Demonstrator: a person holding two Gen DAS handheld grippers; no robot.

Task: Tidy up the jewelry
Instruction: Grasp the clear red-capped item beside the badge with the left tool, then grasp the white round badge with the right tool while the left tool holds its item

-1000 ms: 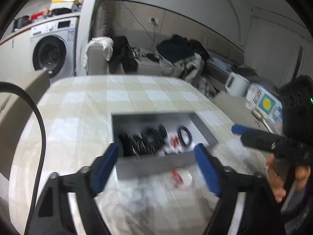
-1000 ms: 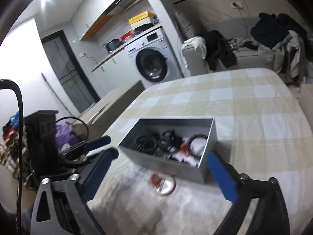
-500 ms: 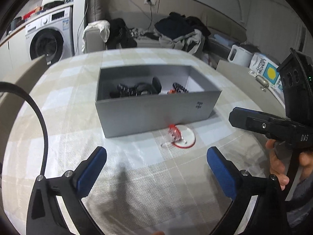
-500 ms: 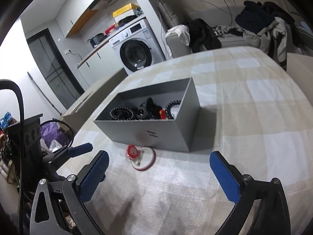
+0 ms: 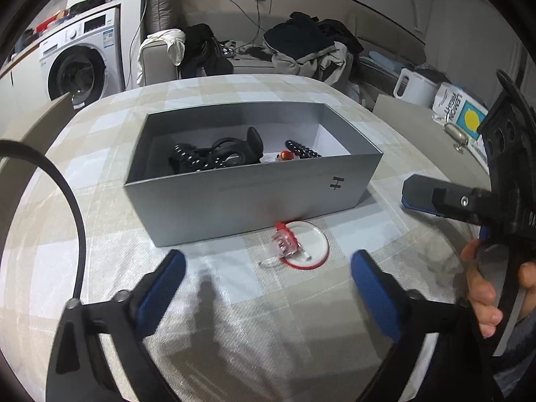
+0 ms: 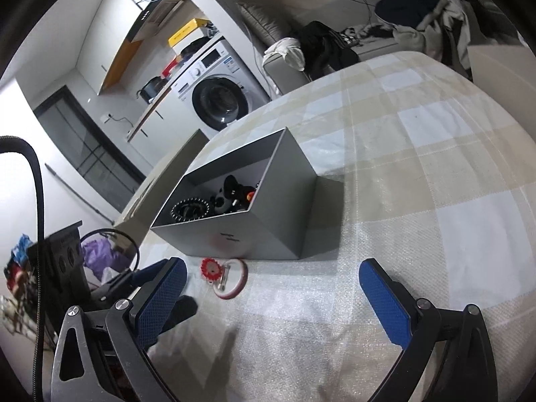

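A grey open box stands on the checked tablecloth and holds black bead bracelets and other dark jewelry; it also shows in the right wrist view. A red-rimmed white bangle with a clear red clip on it lies on the cloth against the box's near wall; it also shows in the right wrist view. My left gripper is open and empty, just short of the bangle. My right gripper is open and empty, near the bangle and to its right.
The table carries a beige and white checked cloth. A sofa with piled clothes and a washing machine stand behind it. A side surface at the right holds a white kettle and a lemon carton.
Both grippers have dropped low toward the table and come closer to the bangle in front of the box. The box and bangle have not moved.
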